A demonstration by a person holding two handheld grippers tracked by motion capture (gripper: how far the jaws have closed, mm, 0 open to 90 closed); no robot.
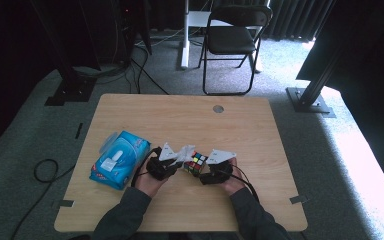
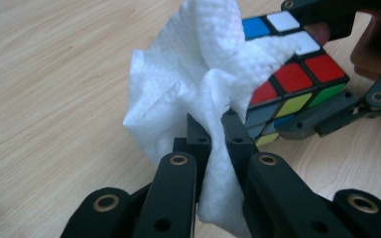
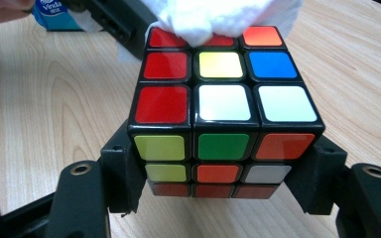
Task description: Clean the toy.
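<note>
High view: person at the wooden desk (image 1: 145, 112), both forearms coming in from the near edge, a claw in each hand, meeting near the desk's middle.

Left claw (image 2: 217, 121): jaws pressed together on a crumpled white tissue (image 2: 198, 79). Tissue bunches up above the jaws and a tail hangs down between them. Its upper part lies against the cube's top face.

Right claw (image 3: 223, 171): pinching the Rubik's cube (image 3: 223, 104) from both sides, pads on the lower layers. Cube is scrambled and held just above the desk, roughly level. Top face seen from the right gripper view: red column on one side, yellow and blue in the middle row, two whites in the near row. Front face top row: yellow-green, green, orange.

In the high view the cube (image 1: 196, 164) sits between the two claws, left claw (image 1: 172, 160) touching it via the tissue, right claw (image 1: 211, 170) just beside it on the other side.

Blue tissue pack (image 1: 120, 159) lies on the desk, left of the left hand, near but apart. Black folding chair (image 1: 232, 40) stands beyond the far edge, on grey carpet.
</note>
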